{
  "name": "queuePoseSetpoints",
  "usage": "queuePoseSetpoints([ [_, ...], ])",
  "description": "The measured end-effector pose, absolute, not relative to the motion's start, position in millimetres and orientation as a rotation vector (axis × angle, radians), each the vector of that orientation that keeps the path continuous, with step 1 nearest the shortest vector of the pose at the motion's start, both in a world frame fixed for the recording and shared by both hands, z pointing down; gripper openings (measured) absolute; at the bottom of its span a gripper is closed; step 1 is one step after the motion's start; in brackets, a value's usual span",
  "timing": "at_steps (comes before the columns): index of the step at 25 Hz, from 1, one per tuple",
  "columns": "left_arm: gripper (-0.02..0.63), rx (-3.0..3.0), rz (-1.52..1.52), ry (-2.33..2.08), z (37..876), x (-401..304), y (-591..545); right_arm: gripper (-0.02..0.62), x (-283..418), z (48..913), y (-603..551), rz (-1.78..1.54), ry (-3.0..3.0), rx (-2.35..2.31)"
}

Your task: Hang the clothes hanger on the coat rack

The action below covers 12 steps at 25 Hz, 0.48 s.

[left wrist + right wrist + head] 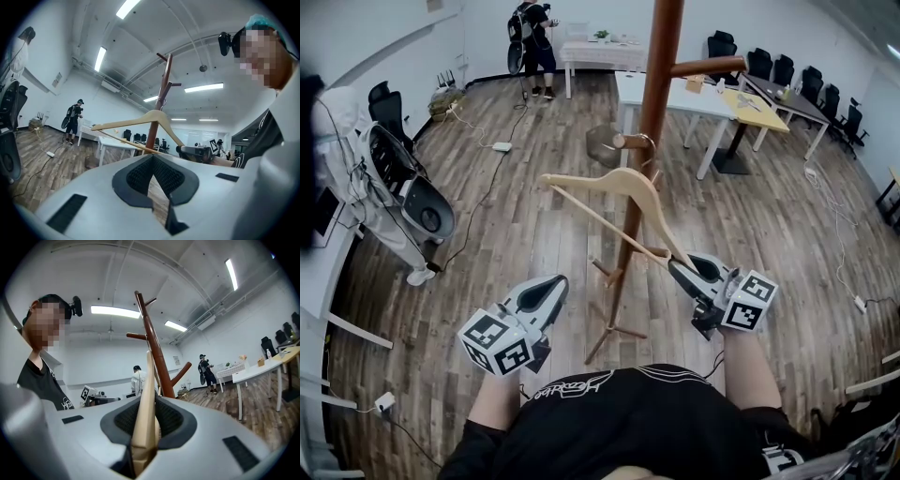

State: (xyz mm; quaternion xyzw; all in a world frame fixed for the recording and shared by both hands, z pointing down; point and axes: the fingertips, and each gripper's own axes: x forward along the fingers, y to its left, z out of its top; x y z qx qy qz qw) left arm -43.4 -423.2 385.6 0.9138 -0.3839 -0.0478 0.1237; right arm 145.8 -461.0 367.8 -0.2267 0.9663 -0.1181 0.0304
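In an office with a wood floor (534,187), the right gripper (684,270) clamps one end of the clothes hanger (609,183), its hook level with a short peg (623,142) on the coat rack (654,84). It looks not yet settled there. The left gripper (551,289), closed and empty, hovers near the rack's foot.

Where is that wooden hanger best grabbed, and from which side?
Probably the tip of one shoulder arm, from the person's side, as the right gripper does on the wooden hanger. The arm is flat and thin, so it slots between the jaws, and the hook is free, facing the coat rack.
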Motion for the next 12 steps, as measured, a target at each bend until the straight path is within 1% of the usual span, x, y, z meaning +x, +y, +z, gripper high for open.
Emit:
queuePoseSetpoints([
  [3,0.006,2.666,-0.130,-1.121,384.0,-44.7,-419.1,0.092,151.3,363.3,-459.2,-0.342,2.948,-0.722],
  [5,0.006,2.668,-0.125,-1.123,382.0,-45.0,-416.9,0.129,156.7,359.0,-459.4,-0.318,2.918,-0.761],
  [8,0.006,2.678,-0.115,-1.114,380.0,-42.9,-411.5,0.210,170.8,350.1,-457.5,-0.241,2.845,-0.872],
  [10,0.006,2.691,-0.106,-1.100,378.3,-40.4,-406.6,0.230,180.6,343.4,-452.2,-0.198,2.798,-0.932],
  [12,0.006,2.705,-0.098,-1.082,375.7,-37.0,-400.4,0.236,189.5,338.0,-444.9,-0.171,2.766,-0.980],
])
